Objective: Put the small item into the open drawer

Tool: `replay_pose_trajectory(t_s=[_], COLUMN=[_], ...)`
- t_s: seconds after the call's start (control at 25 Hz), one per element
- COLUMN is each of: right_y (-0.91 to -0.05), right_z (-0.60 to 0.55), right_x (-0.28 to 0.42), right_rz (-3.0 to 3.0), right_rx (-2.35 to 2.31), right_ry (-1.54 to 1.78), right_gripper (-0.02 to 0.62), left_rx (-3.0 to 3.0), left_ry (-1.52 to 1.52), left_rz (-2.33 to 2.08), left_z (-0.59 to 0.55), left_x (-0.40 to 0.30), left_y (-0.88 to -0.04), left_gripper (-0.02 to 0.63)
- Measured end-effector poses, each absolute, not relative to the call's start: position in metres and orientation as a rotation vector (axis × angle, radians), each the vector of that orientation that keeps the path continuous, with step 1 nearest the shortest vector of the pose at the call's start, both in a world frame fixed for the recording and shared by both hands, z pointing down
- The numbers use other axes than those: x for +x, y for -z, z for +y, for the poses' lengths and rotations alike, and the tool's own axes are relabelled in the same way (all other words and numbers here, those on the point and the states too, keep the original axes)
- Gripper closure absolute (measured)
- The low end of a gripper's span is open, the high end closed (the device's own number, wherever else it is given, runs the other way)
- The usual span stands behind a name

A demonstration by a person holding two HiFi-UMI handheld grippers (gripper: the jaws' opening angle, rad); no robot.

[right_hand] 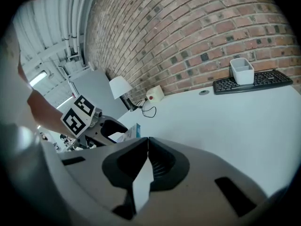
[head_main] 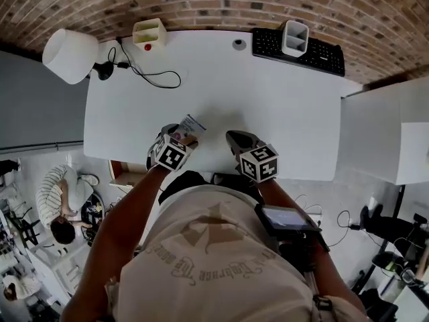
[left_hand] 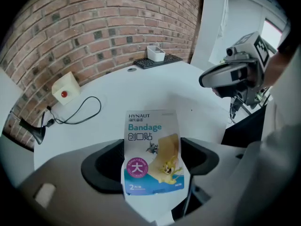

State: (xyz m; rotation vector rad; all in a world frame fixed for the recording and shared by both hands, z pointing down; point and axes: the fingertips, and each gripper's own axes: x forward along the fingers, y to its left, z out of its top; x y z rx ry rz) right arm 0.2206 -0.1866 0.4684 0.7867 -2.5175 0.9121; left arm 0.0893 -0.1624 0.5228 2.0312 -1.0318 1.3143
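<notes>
We hold the left gripper [head_main: 175, 138] over the near edge of the white desk [head_main: 268, 106]. Its jaws are drawn in partway against the two sides of a bandage packet [left_hand: 151, 149], which stands between them with its printed face toward the gripper's camera and its top reaching out over the desk. The right gripper [right_hand: 146, 147] hovers just beside it at the same near edge, its jaws pressed together at the tips with nothing between them. Along the desk's far edge, by the brick wall, a black keyboard [head_main: 298, 51] carries a white organizer tray [head_main: 295, 37]. Toward the far left corner sits a small white box with a red button [head_main: 149, 34], with a black cable [head_main: 151, 78] looping near it. A white lamp shade [head_main: 70, 56] hangs off that corner. Below the desk's near left corner shows a pale box shape [head_main: 127, 173]; we cannot tell whether it is the drawer.
</notes>
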Motion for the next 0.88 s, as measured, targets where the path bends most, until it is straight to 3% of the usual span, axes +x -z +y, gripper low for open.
replay_pose_trajectory(t_s=[0.88], right_y=[-0.476], right_z=[-0.147], right_x=[0.114], right_rz=[-2.505], right_rx=[0.425], right_ry=[-0.809], right_gripper=[0.589], left_rx=[1.858], left_ry=[-1.088], left_rz=[-1.290], left_z=[-0.094], left_x=[-0.003], left_y=[-0.515], left_gripper=[0.227])
